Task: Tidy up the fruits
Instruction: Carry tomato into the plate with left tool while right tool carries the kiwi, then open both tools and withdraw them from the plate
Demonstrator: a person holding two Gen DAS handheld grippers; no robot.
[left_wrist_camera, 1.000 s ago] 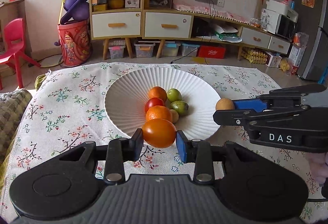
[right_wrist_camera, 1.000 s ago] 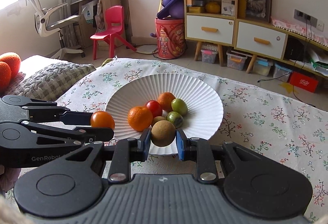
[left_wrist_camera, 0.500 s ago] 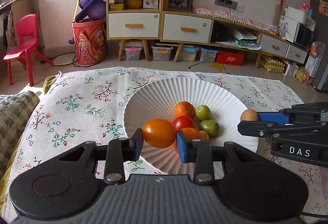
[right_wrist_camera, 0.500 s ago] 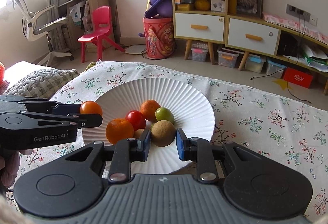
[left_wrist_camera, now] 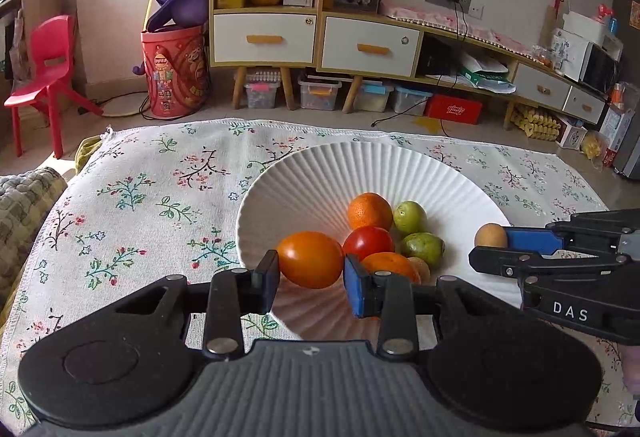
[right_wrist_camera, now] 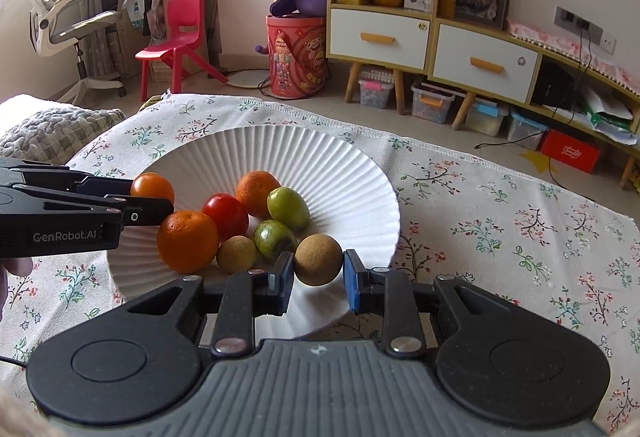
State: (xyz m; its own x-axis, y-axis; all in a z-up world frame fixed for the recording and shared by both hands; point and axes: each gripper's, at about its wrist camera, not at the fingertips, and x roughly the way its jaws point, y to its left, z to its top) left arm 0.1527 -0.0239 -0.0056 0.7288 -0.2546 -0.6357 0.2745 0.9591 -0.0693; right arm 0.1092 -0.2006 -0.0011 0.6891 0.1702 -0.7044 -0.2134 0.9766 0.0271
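- The floral tablecloth (left_wrist_camera: 132, 197) covers the whole table, a soft bed that would stop any dropped fruit rolling far.
- The white fluted plate (right_wrist_camera: 320, 157) sits around the table's middle, its dished shape funnelling fruit toward the centre, which looks like why it serves as the collecting spot.
- The left gripper (left_wrist_camera: 310, 277) reaches over the plate's near-left rim, jaws clamped on the orange tomato (left_wrist_camera: 310, 259), held clear above the plate, ready to drop, I'd say.
- The right gripper (right_wrist_camera: 318, 277) comes in over the near-right rim, pads pinching the brown round fruit (right_wrist_camera: 318, 259) by its sides.
- Heaped in the plate's hollow: two oranges, the nearer one (right_wrist_camera: 187, 241) biggest, touching a red tomato (right_wrist_camera: 226, 217).
- Two green fruits (right_wrist_camera: 287, 208) lie just beside them, toward the right.
- Smallest, a tan fruit (right_wrist_camera: 236, 254) sits at the heap's near edge.
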